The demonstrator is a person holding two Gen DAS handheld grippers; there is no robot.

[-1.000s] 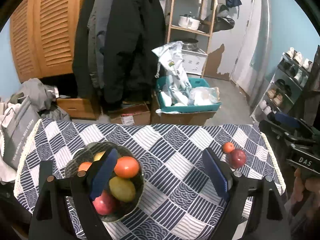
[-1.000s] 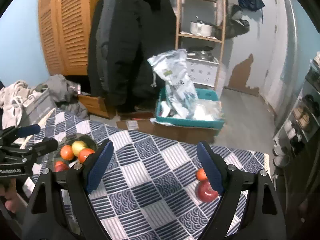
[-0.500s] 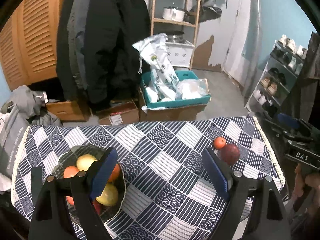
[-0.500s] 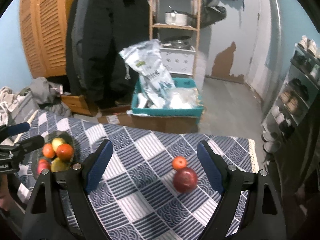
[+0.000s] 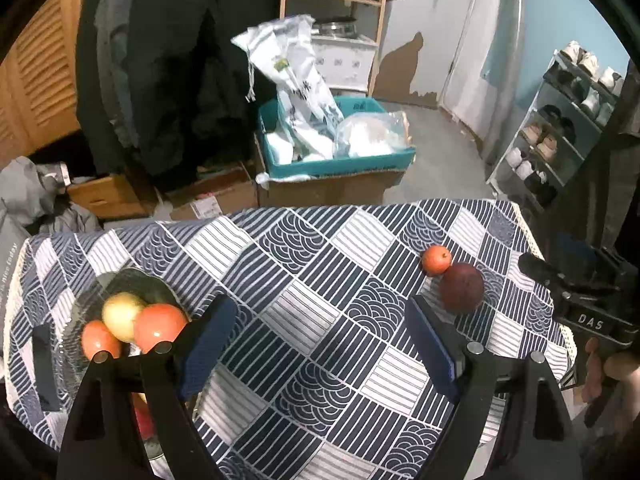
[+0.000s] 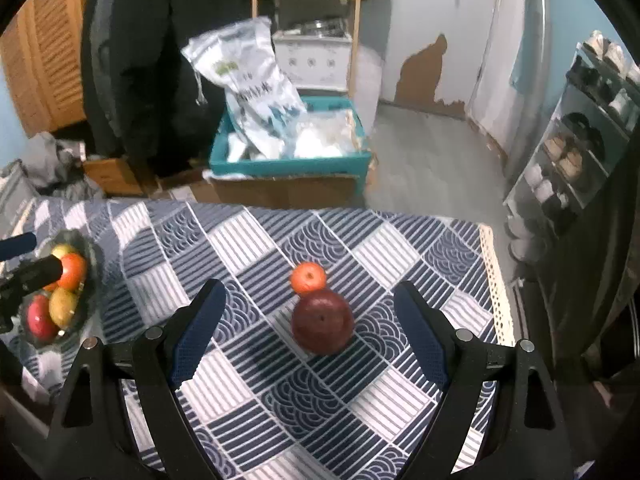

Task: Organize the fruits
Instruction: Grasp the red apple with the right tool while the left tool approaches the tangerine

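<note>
Two wrist cameras look down on a table draped in a blue-and-white patterned cloth.

Left wrist view: at 8 o'clock sits a dark glass bowl holding a yellow-green fruit, two orange-red fruits beside it and something red lower down, partly hidden behind the gripper. The left gripper hangs over bare cloth with its jaws spread wide and nothing between them. At 3 o'clock a small orange fruit touches a dark red apple. Only this view shows the person's hand at the right edge, holding the other tool.

Right wrist view: the bowl lies at 9 o'clock, and here its contents read more fully: yellow, orange, red and yellow-green pieces, partly crossed by the left tool's black tip. The right gripper is released, jaws wide apart, with the dark red apple lying on the cloth between the fingers, not touched by the pads. The small orange fruit rests against the apple's far side.

Beyond the table in both views, at 12 o'clock, a teal crate holds white plastic bags.
</note>
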